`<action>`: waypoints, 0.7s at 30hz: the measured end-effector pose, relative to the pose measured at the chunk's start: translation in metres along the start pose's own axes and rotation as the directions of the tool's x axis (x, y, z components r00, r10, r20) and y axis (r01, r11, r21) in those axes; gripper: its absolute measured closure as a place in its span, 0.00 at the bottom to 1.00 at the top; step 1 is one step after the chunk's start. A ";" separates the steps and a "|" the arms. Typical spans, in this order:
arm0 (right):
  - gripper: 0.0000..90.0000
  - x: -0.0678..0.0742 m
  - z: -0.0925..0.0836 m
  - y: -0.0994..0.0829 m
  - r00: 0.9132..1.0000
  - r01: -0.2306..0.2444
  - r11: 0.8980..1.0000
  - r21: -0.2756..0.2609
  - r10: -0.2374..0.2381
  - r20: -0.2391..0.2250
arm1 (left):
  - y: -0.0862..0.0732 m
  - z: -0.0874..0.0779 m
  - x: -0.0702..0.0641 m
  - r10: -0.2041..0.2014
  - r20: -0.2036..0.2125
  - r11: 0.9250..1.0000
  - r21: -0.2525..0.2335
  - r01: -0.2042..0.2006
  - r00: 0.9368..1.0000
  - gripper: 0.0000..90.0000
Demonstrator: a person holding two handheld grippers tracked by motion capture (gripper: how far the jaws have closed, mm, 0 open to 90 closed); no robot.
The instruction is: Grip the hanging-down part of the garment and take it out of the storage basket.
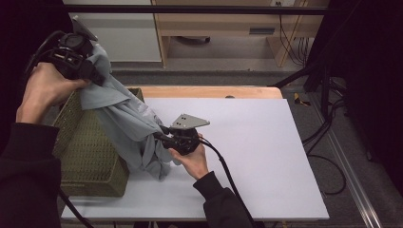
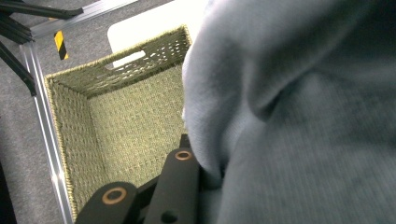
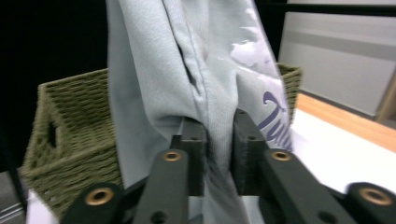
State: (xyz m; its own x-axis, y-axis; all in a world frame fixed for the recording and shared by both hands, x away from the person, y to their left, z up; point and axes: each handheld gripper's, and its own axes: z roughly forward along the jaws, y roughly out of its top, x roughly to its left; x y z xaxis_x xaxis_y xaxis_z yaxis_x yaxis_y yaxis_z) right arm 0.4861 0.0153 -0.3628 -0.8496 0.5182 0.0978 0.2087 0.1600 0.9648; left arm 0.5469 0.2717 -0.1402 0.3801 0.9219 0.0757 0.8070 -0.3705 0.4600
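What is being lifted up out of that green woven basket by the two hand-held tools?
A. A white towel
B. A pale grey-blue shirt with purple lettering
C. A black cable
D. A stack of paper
B: the pale grey-blue shirt hangs between the left gripper above the basket and the right gripper, whose fingers pinch a fold beside purple lettering.

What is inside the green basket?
The woven basket looks empty as far as its floor shows, in the left gripper view. The grey sweatshirt, held up by both grippers, hides the rest.
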 end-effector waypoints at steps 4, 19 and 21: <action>0.53 0.002 -0.012 -0.001 1.000 0.010 1.000 -0.014 -0.010 0.005 | -0.001 0.000 0.002 -0.008 0.004 1.000 -0.005 0.008 1.000 0.89; 0.13 -0.022 -0.092 -0.021 0.989 -0.039 0.996 -0.077 0.049 0.140 | 0.000 0.000 -0.004 0.004 0.005 1.000 -0.011 -0.004 1.000 0.89; 0.10 -0.024 -0.101 -0.026 0.983 -0.039 0.996 -0.084 0.053 0.174 | 0.000 0.000 -0.002 0.002 0.006 1.000 -0.006 -0.002 1.000 0.89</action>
State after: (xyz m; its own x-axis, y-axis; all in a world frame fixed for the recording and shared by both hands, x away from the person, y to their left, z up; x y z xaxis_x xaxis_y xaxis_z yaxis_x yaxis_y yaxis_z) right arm 0.4525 -0.0861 -0.3653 -0.7398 0.6646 0.1052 0.2001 0.0680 0.9774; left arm 0.5456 0.2700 -0.1401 0.3846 0.9204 0.0709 0.8034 -0.3715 0.4653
